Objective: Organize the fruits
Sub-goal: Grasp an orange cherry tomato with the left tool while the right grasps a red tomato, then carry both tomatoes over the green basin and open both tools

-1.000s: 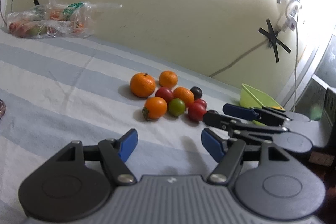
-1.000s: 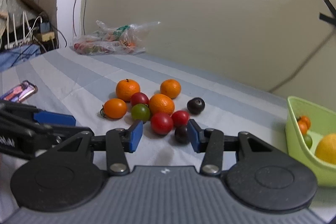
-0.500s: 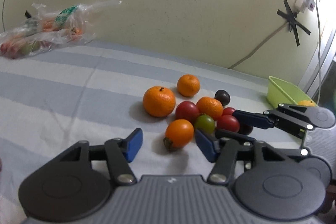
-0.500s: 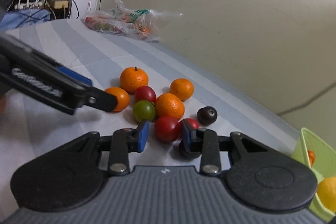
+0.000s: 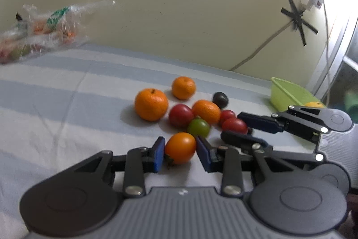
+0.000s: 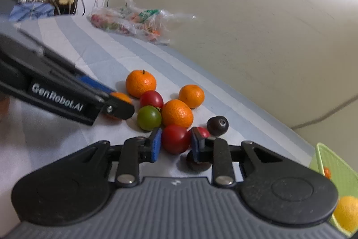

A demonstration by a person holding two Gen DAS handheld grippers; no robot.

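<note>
Fruits lie in a loose cluster on a blue-and-white striped cloth (image 5: 56, 104) before a pale wall. The left gripper (image 5: 180, 150) brackets an orange tomato (image 5: 180, 147) at the near edge of the cluster; its blue pads (image 5: 159, 153) lie against both sides of the fruit while the jaws are closing. The right gripper (image 6: 175, 143) likewise brackets a red tomato (image 6: 175, 138), pads (image 6: 156, 145) touching its sides, jaws closing. In the right wrist view a dark plum (image 6: 197, 164) sits under the right finger, partly hidden.

Behind the held fruits: a green tomato (image 5: 198, 127) touching a second red tomato (image 5: 180, 115); three mandarins, the largest (image 5: 151, 104) at left, one (image 5: 183, 87) farthest back, one (image 5: 206, 110) in the middle; a small red tomato (image 5: 227, 115); and another dark plum (image 5: 220, 99) toward the wall.

A green basket (image 6: 335, 174) stands well apart at the right, holding a yellow-orange fruit (image 6: 345, 209) and a small orange one (image 6: 327, 172). A clear plastic bag (image 5: 42, 30) of produce lies against the wall at far left.
</note>
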